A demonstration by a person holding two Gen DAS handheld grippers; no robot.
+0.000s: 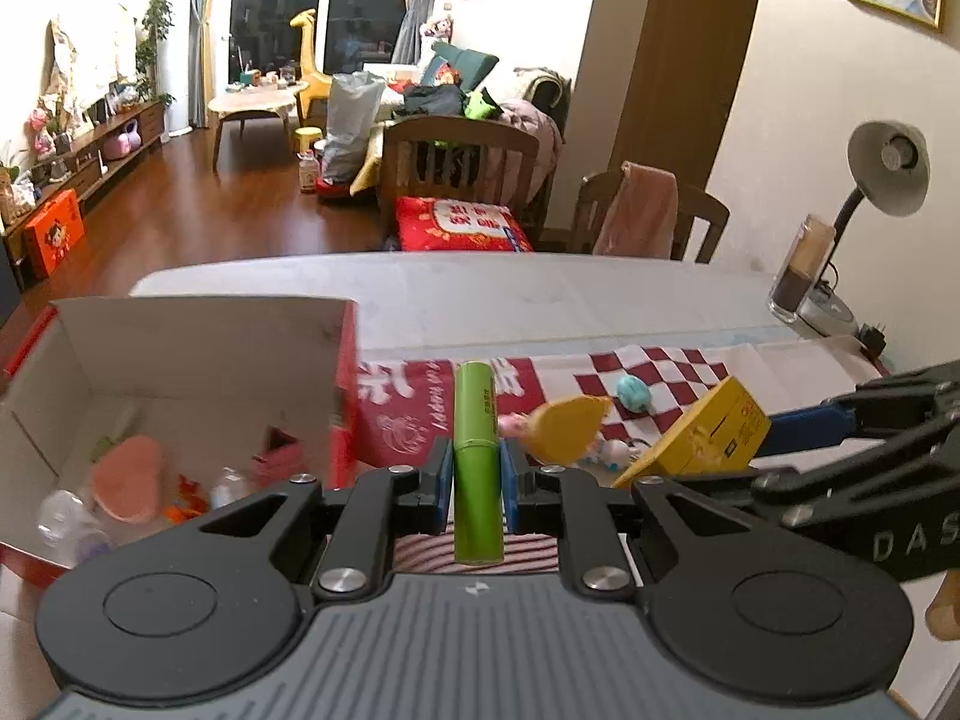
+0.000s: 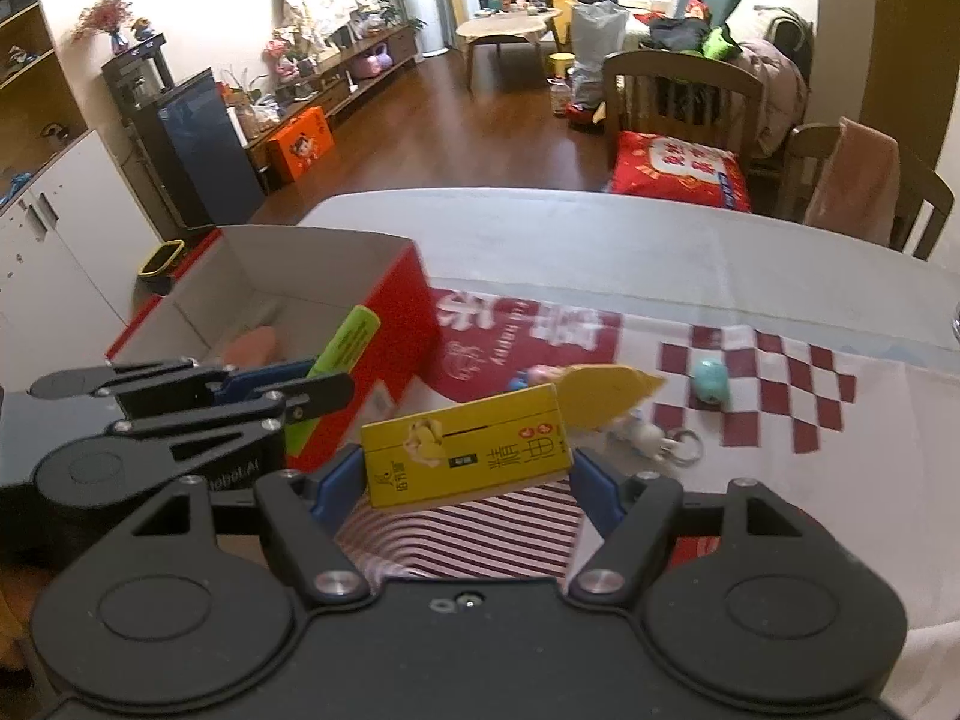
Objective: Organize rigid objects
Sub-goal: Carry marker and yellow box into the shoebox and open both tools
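My left gripper [image 1: 477, 477] is shut on a green tube [image 1: 474, 408], held upright above the table beside a red cardboard box [image 1: 347, 372]. My right gripper [image 2: 467, 483] is shut on a yellow carton [image 2: 468, 450], gripped across its width and lifted over the patterned cloth. In the right wrist view the left gripper [image 2: 282, 387] hangs by the red box's [image 2: 390, 312] near corner with the green tube [image 2: 348, 342] tilted over the rim. Lying on the cloth are a doll with yellow hair [image 2: 606, 390], a teal toy [image 2: 711, 381] and a white keychain figure [image 2: 645, 435].
Inside the box lie a pink item [image 1: 129, 480] and some clear bottles. A desk lamp [image 1: 888, 168] and a glass jar [image 1: 801, 270] stand at the table's right end. Wooden chairs [image 1: 456, 162] stand behind the far edge.
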